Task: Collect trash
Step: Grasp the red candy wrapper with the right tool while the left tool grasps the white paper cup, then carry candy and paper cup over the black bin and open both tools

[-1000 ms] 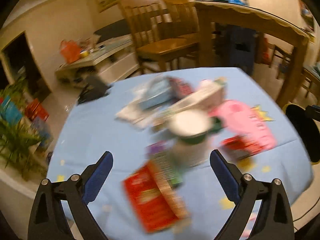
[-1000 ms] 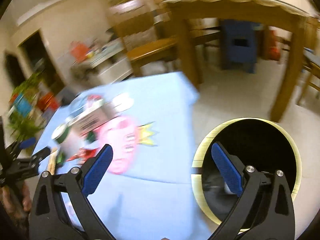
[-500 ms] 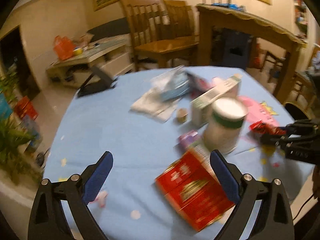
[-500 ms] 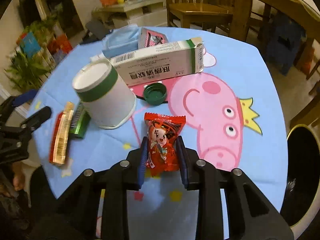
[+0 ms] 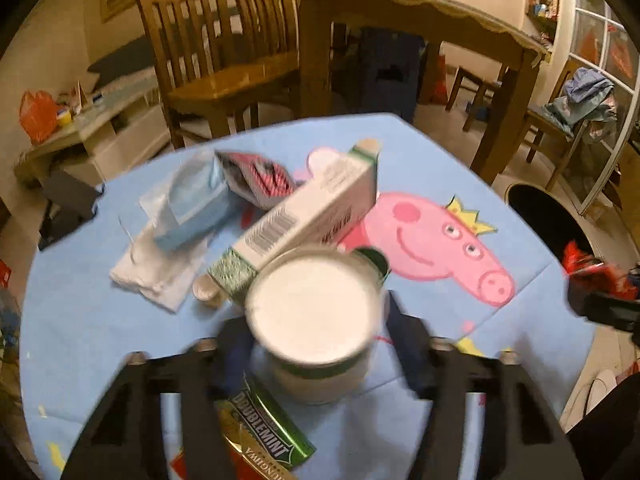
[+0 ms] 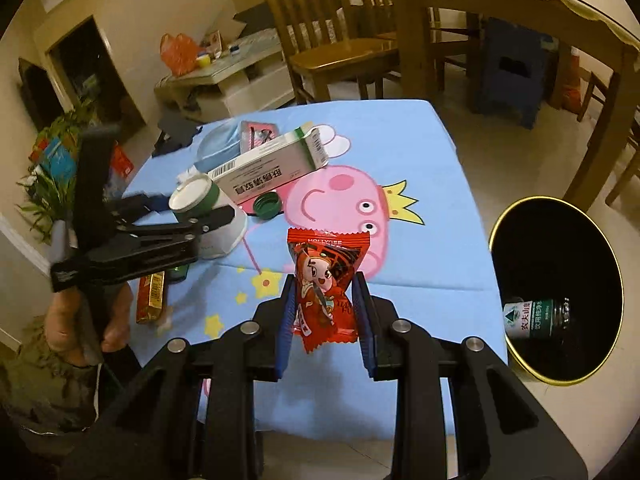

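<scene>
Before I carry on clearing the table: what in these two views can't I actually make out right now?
- Left wrist view: whether the left gripper pads touch the paper cup as the jaws close; motion blur.
- Left wrist view: the red box; cut off by the edge and fingers.
- Right wrist view: the bin contents beyond one bottle; dark interior.

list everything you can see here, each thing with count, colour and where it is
paper cup: 1, white with a green band, upside down between the left gripper's fingers
snack packet: 1, red, clamped in the right gripper
carton: 1, white and green, lying behind the cup
bottle cap: 1, green, beside the carton
face mask: 1, blue, far left of the table
gum pack: 1, green, near edge by the cup
tablecloth: 1, light blue with a pink pig
bin: 1, black with a gold rim, on the floor to the right, bottle inside
left gripper: black, closing round the cup
right gripper: black, shut
</scene>
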The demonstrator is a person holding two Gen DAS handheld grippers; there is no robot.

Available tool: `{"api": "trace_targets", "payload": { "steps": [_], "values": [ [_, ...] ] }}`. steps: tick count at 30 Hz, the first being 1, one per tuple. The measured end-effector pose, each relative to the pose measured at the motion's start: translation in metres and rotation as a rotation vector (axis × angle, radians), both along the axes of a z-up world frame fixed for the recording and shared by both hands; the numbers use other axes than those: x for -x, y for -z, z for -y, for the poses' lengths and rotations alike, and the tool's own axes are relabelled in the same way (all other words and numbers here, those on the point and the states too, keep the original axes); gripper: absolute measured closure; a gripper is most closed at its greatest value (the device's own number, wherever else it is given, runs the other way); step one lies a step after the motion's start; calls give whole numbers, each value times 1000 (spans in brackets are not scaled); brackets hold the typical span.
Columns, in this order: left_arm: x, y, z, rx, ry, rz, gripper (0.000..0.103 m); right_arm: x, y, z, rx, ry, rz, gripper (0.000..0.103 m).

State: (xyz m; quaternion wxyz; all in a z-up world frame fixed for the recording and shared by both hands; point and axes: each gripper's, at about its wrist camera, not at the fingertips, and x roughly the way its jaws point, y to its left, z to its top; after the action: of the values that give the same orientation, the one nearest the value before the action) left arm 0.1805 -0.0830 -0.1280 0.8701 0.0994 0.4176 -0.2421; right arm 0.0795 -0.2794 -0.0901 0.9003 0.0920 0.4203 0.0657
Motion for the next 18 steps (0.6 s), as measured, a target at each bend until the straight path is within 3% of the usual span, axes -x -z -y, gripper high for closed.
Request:
{"api": "trace_targets", "payload": {
  "steps": [3, 9, 18],
  "values": [
    [2, -4, -10, 43, -32, -4, 52, 2, 2, 4, -8, 4, 8, 76],
    [19, -43, -16, 77, -67, 97, 52, 0, -4, 22, -40, 11, 48, 76],
    [46, -58, 55, 41, 27, 111, 51, 17, -35, 75, 22, 98, 157, 76]
  ]
}}
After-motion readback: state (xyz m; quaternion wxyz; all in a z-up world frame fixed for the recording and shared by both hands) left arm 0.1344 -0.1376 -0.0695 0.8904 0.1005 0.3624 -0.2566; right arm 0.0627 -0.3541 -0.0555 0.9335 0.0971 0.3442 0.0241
